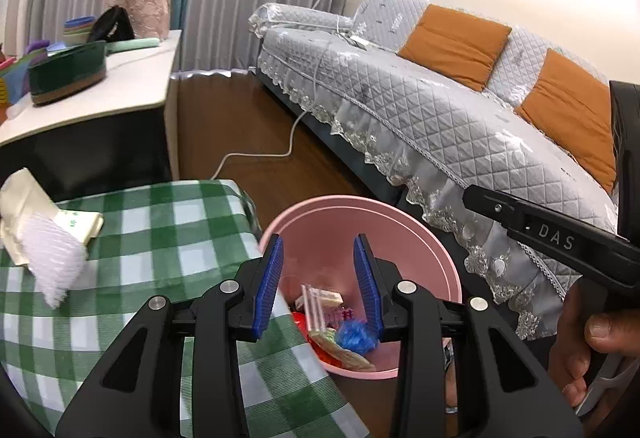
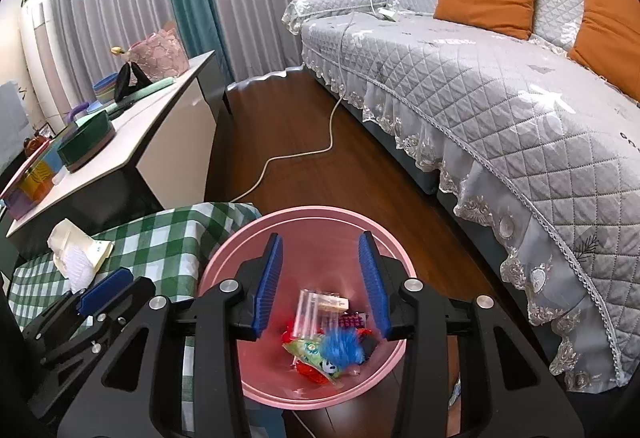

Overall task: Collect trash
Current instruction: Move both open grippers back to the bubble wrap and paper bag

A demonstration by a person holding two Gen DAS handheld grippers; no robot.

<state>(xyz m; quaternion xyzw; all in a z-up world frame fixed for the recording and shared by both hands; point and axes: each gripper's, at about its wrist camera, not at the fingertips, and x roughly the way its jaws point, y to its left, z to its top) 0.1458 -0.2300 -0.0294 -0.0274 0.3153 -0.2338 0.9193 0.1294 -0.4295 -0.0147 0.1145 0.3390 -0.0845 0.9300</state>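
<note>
A pink bin [image 1: 416,230] [image 2: 248,238] stands on the wood floor beside the checked table. Inside lie wrappers, a clear plastic piece [image 2: 316,308] and a blue fuzzy ball [image 1: 354,338] [image 2: 340,348]. My left gripper [image 1: 319,278] hangs open above the bin's near-left rim, nothing between its blue pads. My right gripper [image 2: 322,278] hangs open right over the bin's mouth, also with nothing between its pads. The right tool shows at the right edge of the left wrist view with a hand [image 1: 588,350] on it. On the table lie a white foam net [image 1: 52,262] [image 2: 78,270] and a cream bag [image 1: 24,210] [image 2: 64,238].
The green checked tablecloth [image 1: 160,246] [image 2: 168,238] covers the low table on the left. A grey quilted sofa [image 1: 440,126] [image 2: 500,110] with orange cushions runs along the right. A white cable [image 2: 304,154] crosses the floor. A white side table [image 1: 120,86] with bowls stands behind.
</note>
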